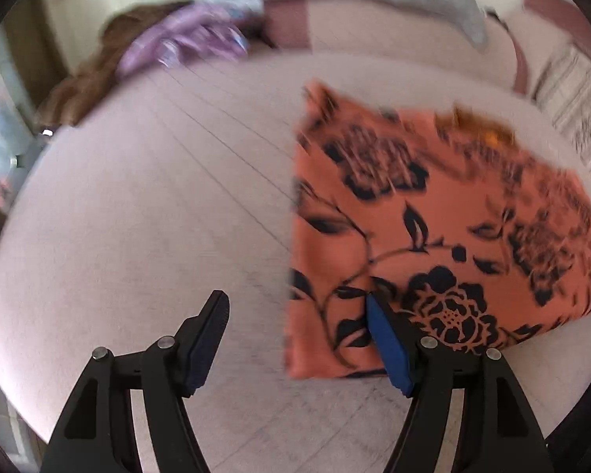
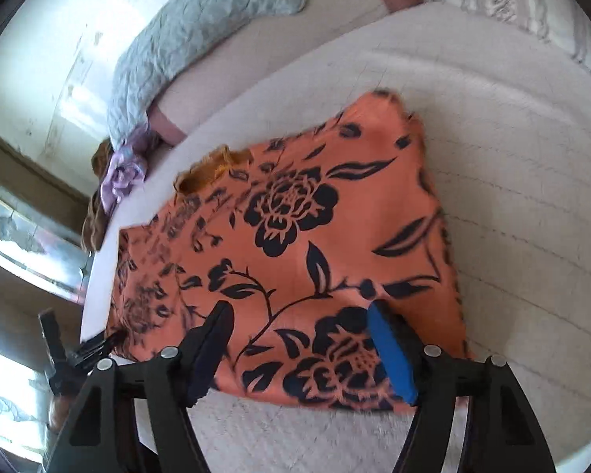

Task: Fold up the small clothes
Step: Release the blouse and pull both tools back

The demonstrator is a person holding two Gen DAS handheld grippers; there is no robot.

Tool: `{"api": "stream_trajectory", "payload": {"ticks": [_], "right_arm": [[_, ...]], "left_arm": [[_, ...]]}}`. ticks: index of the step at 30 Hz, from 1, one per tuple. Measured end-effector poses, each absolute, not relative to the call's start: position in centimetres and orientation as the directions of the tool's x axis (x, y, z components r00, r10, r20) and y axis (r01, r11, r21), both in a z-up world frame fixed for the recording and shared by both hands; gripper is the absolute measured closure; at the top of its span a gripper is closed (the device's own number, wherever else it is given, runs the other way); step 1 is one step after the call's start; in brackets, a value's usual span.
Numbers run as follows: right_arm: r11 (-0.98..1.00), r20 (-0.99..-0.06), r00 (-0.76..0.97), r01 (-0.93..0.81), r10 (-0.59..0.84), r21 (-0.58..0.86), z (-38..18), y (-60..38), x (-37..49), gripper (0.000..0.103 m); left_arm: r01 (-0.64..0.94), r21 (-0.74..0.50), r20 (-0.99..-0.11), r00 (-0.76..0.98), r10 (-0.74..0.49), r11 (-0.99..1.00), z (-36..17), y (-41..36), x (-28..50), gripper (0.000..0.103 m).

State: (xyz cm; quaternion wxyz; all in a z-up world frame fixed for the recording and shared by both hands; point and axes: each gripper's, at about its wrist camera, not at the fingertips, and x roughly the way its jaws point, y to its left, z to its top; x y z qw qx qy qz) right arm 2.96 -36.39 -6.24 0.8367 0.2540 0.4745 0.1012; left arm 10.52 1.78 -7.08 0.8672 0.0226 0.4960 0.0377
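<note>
i count one orange floral garment, one grey quilted pillow, one purple cloth, one brown cloth, and my two grippers.

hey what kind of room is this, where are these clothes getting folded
Most likely a bedroom. The orange floral garment lies on a pale quilted bed cover, a grey pillow sits at the far edge, and a purple cloth is bunched there too. Both tools hang open above the bed.

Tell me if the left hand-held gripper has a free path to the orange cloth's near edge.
Probably yes: the left hand-held gripper is open, and nothing lies between it and the orange cloth.
</note>
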Motion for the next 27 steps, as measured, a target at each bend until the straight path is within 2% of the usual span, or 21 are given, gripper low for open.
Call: {"api": "stream_trajectory", "payload": {"ticks": [3, 7, 11, 13, 20, 21, 22, 23, 25, 27], "right_arm": [[0.867, -0.717, 0.594, 0.065, 0.364, 0.494, -3.6, -36.5, 0.9, 0.024], [0.772, -0.650, 0.601, 0.082, 0.466, 0.630, -3.4, -36.6, -2.0, 0.024], [0.654, -0.621, 0.577, 0.187, 0.530, 0.733, -6.5, -36.5, -4.8, 0.024], [0.626, -0.637, 0.578, 0.258, 0.510, 0.736, -8.1, -36.9, -4.7, 0.024], [0.438, -0.594, 0.680, 0.419, 0.430, 0.796, -10.9, -39.8, -1.6, 0.024], [0.433, -0.593, 0.686, 0.422, 0.422, 0.796, -10.8, -39.9, -1.2, 0.031], [0.452, -0.600, 0.688, 0.418, 0.408, 0.788, -10.6, -39.9, -0.6, 0.046], [0.503, -0.633, 0.667, 0.421, 0.393, 0.755, -10.2, -39.7, 0.1, 0.082], [0.566, -0.667, 0.645, 0.412, 0.373, 0.714, -9.1, -39.2, 0.7, 0.085], [0.685, -0.692, 0.661, 0.362, 0.289, 0.632, -6.0, -38.1, 0.3, 0.086]], "left_arm": [[-0.069, 0.080, -0.832, 0.545, 0.105, 0.994, -5.0, 2.7, 9.5, 0.031], [-0.090, -0.054, -0.810, 0.586, 0.009, 0.995, -3.8, 2.7, 7.0, 0.031], [-0.017, -0.106, -0.776, 0.627, -0.072, 0.994, -3.9, -1.0, 6.3, 0.031], [0.024, -0.112, -0.774, 0.625, -0.103, 0.993, -4.0, -3.0, 7.0, 0.031], [0.087, -0.125, -0.780, 0.607, -0.152, 0.988, -5.7, -9.5, 10.3, 0.030], [0.087, -0.107, -0.794, 0.592, -0.138, 0.990, -6.3, -10.0, 10.8, 0.030], [0.080, -0.076, -0.818, 0.565, -0.108, 0.994, -7.1, -10.7, 11.4, 0.030], [0.086, -0.037, -0.852, 0.518, -0.076, 0.996, -8.6, -11.4, 12.2, 0.030], [0.098, 0.039, -0.886, 0.464, -0.011, 0.994, -10.3, -12.0, 12.9, 0.031], [0.141, 0.114, -0.875, 0.482, 0.032, 0.983, -10.5, -12.9, 12.6, 0.030]]}}
